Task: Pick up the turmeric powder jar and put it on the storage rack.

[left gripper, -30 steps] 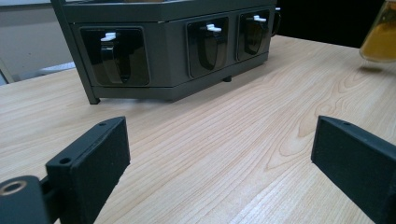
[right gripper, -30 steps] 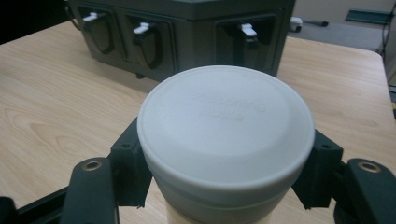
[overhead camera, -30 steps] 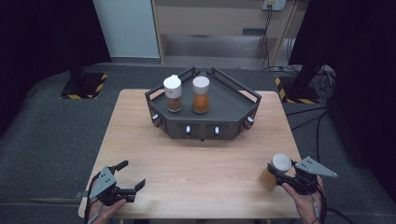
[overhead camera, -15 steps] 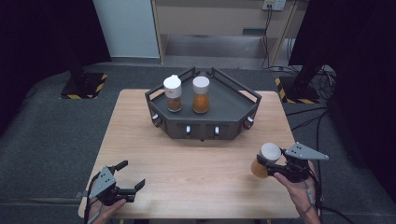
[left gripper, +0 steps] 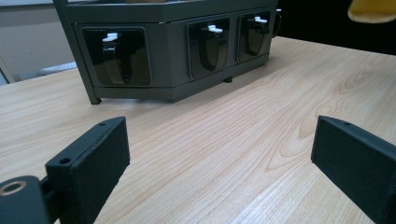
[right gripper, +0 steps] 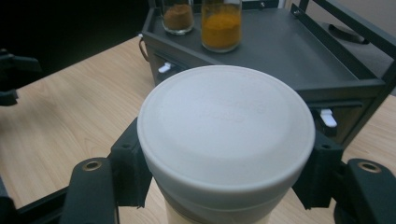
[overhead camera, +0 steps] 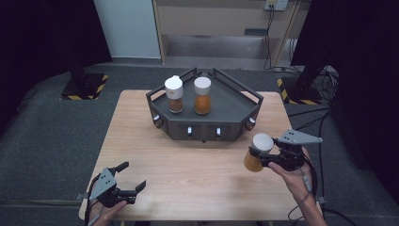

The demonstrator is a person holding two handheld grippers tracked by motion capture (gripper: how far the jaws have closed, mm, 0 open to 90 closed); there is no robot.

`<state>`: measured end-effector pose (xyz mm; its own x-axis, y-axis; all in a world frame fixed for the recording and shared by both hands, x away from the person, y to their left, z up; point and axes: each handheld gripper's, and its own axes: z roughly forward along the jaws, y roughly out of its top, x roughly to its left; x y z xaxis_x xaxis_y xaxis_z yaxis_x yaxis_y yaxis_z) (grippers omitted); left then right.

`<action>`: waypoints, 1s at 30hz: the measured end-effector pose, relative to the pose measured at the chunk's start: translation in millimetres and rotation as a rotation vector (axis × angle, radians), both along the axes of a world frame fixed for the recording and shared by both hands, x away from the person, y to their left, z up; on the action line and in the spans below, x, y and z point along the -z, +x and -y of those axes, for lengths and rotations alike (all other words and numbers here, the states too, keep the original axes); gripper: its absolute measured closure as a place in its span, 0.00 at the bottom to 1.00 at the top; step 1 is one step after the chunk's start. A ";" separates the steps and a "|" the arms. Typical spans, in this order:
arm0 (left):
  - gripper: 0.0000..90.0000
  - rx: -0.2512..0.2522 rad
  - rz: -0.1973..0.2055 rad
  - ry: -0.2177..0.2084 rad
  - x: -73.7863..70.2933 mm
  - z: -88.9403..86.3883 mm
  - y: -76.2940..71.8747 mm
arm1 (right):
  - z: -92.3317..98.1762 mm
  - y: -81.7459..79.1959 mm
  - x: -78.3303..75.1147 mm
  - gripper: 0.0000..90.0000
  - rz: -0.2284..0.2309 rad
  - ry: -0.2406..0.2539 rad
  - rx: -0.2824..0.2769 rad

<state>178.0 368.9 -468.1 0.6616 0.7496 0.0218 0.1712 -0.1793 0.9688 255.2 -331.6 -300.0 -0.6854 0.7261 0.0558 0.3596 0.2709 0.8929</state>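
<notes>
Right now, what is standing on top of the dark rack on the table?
On the rack stand two white-capped jars: one with brown powder, one with orange powder. Its front holders hold black things with white tips; what they are cannot be told.

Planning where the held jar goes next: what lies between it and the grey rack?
Bare wood. In the high view, the tabletop between the held jar in the right gripper and the grey rack carries nothing.

Table [overhead camera: 188, 165] light wood grain; rack [overhead camera: 226, 106] matt dark metal
</notes>
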 end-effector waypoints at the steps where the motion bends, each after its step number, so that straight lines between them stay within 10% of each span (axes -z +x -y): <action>1: 0.04 0.000 0.000 0.000 0.0 0.0 0.0 | -1.5 2.0 -3.5 0.37 0.000 -0.004 -0.005; 30: 0.04 -0.003 0.000 -0.007 0.8 -1.1 0.0 | -47.8 65.0 -60.8 0.37 0.040 -0.016 -0.007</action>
